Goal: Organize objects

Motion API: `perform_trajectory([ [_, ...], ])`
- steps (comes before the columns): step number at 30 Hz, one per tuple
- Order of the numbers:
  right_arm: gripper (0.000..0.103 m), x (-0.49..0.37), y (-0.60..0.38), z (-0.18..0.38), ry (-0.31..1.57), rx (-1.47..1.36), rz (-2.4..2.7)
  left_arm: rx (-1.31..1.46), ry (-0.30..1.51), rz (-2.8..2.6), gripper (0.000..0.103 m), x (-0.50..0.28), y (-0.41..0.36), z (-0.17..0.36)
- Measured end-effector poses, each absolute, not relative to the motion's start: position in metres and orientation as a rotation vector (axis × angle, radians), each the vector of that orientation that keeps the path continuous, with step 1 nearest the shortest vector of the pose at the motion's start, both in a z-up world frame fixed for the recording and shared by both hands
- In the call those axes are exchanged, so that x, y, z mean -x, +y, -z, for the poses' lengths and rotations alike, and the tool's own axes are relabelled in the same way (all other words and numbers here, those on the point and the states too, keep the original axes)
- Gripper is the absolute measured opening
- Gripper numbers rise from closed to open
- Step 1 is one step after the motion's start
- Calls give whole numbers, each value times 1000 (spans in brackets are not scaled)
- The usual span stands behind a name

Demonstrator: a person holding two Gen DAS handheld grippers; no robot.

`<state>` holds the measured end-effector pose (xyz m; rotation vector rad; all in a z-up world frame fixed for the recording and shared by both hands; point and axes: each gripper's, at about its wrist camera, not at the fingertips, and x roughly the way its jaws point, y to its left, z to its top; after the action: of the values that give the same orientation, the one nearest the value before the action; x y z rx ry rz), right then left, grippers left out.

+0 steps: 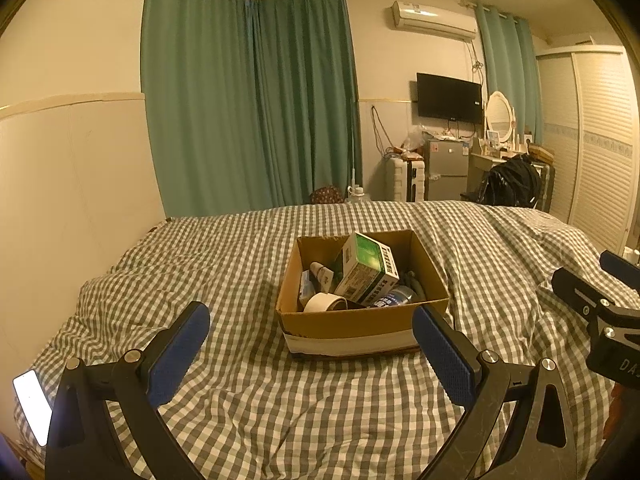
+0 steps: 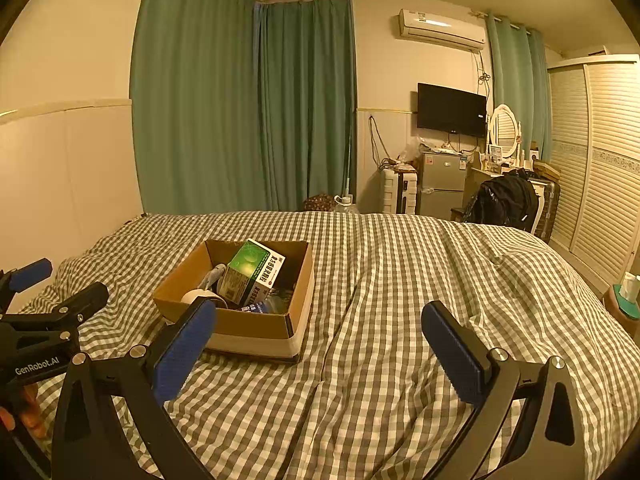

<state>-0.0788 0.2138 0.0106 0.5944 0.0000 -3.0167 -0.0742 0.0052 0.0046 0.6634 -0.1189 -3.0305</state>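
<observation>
Cardboard box sitting open on checked duvet, mid-bed. Inside: green-and-white medicine carton tilted on top, tape roll at near wall, small white bottle left, blue-labelled bottle near right corner. Left gripper just short of box, jaws wide apart, empty. Right gripper beside box, right of it, also spread wide, nothing held. Lit phone at left bed edge.

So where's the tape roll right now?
The tape roll lies inside the box on the bed, at its near left corner beside the green carton, in both views.
</observation>
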Motion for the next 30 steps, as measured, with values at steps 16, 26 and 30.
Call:
perform_trajectory([
  [16, 103, 78, 214, -10, -14, -596, 3011, -639, -98, 3013, 103, 70, 4, -6],
  [26, 103, 78, 215, -9, -13, -596, 3008, -642, -129, 3024, 103, 69, 8, -6],
  [30, 103, 77, 215, -8, -14, -597, 3009, -651, -124, 3026, 103, 69, 9, -5],
])
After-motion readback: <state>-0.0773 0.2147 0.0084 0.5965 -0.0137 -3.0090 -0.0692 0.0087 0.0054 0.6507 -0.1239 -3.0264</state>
